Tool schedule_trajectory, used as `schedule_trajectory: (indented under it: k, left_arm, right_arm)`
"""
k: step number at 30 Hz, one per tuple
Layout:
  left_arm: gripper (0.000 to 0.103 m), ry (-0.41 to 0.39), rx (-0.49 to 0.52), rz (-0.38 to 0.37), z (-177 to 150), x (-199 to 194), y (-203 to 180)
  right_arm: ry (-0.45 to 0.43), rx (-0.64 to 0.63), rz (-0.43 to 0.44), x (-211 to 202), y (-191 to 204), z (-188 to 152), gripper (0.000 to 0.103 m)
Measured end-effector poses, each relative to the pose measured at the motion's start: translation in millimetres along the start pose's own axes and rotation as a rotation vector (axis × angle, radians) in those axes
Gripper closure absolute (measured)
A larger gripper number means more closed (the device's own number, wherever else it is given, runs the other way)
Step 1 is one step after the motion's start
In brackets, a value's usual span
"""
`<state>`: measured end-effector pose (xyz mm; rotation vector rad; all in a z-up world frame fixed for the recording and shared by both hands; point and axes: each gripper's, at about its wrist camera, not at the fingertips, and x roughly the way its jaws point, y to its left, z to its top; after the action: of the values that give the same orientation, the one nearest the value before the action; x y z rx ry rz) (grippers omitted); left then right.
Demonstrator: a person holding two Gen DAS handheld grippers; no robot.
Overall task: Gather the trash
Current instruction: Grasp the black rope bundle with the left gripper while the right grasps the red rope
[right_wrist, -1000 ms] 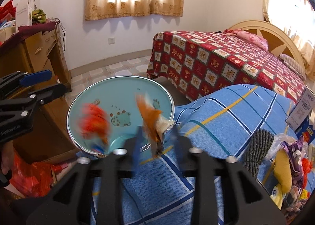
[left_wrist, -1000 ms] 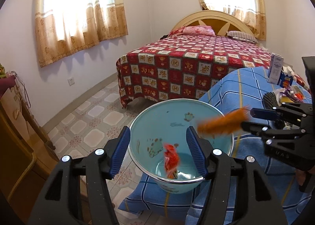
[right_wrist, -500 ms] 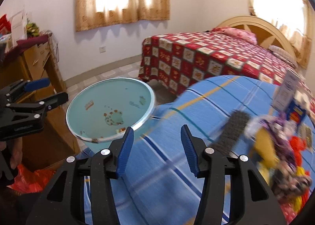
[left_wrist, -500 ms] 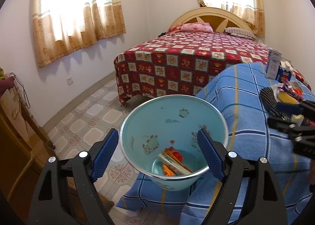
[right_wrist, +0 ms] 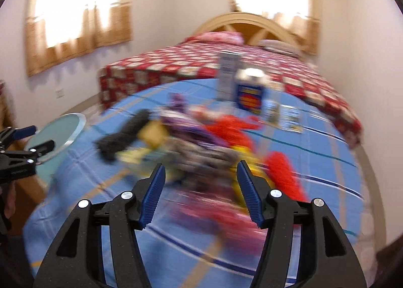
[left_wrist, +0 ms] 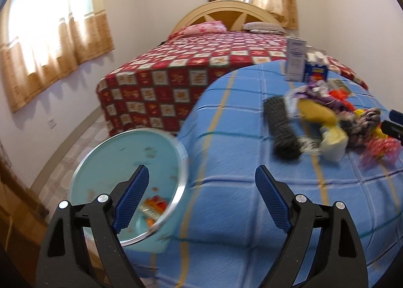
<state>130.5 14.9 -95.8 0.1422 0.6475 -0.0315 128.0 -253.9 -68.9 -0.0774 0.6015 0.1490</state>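
Take the light-blue bin (left_wrist: pixel 126 157) as your landmark: it sits at the left edge of the blue checked bedspread (left_wrist: pixel 239 162), tipped toward you, with orange and white wrappers (left_wrist: pixel 153 208) lying in its bottom. Your left gripper (left_wrist: pixel 201 199) hangs over the bin's right rim and the bedspread beside it; its jaws are opening, already wide, with nothing between the blue pads (left_wrist: pixel 132 197).

To the right of the bin, well apart from it on the bedspread, lies the trash pile (left_wrist: pixel 335 121): a dark hairbrush (left_wrist: pixel 282 126) nearest the bin, then a yellow wrapper (left_wrist: pixel 314 111), purple and patterned scraps, and red and pink pieces farthest out. Behind the pile, farther still from the bin, a white carton (left_wrist: pixel 295 60) and a blue box (left_wrist: pixel 316 71) stand upright.

Your right gripper (right_wrist: pixel 201 192) points at that pile from the side away from the bin. Its jaws are opening, about half wide, and the pads (right_wrist: pixel 153 194) grip nothing; the blurred trash shows beyond them. A red patchwork bed (left_wrist: pixel 189 71) stands beyond the bin.
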Motion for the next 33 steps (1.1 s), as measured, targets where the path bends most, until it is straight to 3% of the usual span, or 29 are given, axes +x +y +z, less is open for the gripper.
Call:
schedule_trajectory:
  k: [7,14,18,21,22,26,33]
  left_arm:
    - [0.018,0.016,0.005,-0.071,26.3,26.0,-51.1]
    - [0.019,0.074,0.040,-0.054,27.2,55.1,-68.6]
    - [0.043,0.121,0.041,-0.093,24.2,64.8,-68.5]
    - [0.075,0.134,0.046,-0.156,22.5,66.2,-70.3]
    - [0.077,0.133,0.049,-0.166,22.7,65.3,-71.4]
    - [0.082,0.108,0.049,-0.178,25.6,55.2,-66.1]
    - [0.082,0.030,0.064,-0.129,27.5,17.4,-38.0]
  right_arm:
    - [0.011,0.134,-0.160,-5.1,-73.5,-18.0,0.043]
    - [0.047,0.193,-0.171,8.2,-108.9,-32.0,0.043]
    - [0.101,0.187,-0.118,22.5,-108.7,-34.6,0.045]
    - [0.162,0.196,-0.050,35.8,-105.4,-36.5,0.072]
    - [0.172,0.204,-0.025,37.4,-104.5,-37.4,0.078]
    - [0.152,0.219,0.011,32.1,-101.2,-37.2,0.083]
    - [0.045,0.200,-0.049,3.7,-96.7,-17.8,0.083]
